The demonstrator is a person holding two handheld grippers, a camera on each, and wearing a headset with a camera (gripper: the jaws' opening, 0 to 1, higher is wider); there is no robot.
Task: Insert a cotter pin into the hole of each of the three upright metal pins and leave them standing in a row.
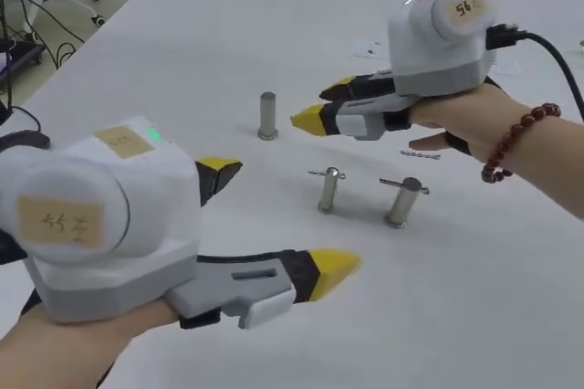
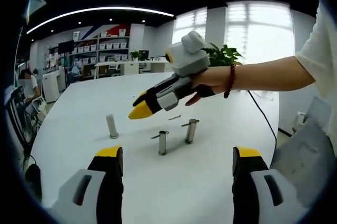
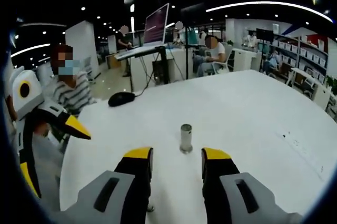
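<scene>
**Q:** On the left of the white table [image 1: 182, 33], what is seen?

**A:** The left gripper [image 1: 278, 217] is held low over the tabletop. Its yellow-tipped jaws are spread wide, and nothing is gripped between them. The same wide, empty gap is seen in the left gripper view.

**Q:** What is found beyond it?

**A:** A bare pin [image 1: 267, 115] is stood upright, leftmost of the three and set farther from the person than the other two. No cotter pin can be seen through it. In the right gripper view it is framed just ahead of that gripper's jaws and is not touched.

**Q:** And further right?

**A:** The middle pin [image 1: 329, 190] is stood upright, and its top is crossed by a first cotter pin [image 1: 319, 173]. Near it, but apart, the right-hand pin [image 1: 402, 202] is stood, and it is crossed near the top by a second cotter pin [image 1: 394, 183]. A loose cotter pin [image 1: 420, 155] is laid flat on the table behind the right-hand pin.

**Q:** How is the other gripper held?

**A:** The right gripper [image 1: 319, 106] is held above the table and pointed leftward at the bare pin. Its jaws are parted by a narrower gap, and nothing is clasped between them. A red bead bracelet [image 1: 520, 138] is worn on the wrist, and a black cable [image 1: 547, 51] is led from the gripper's back.
</scene>
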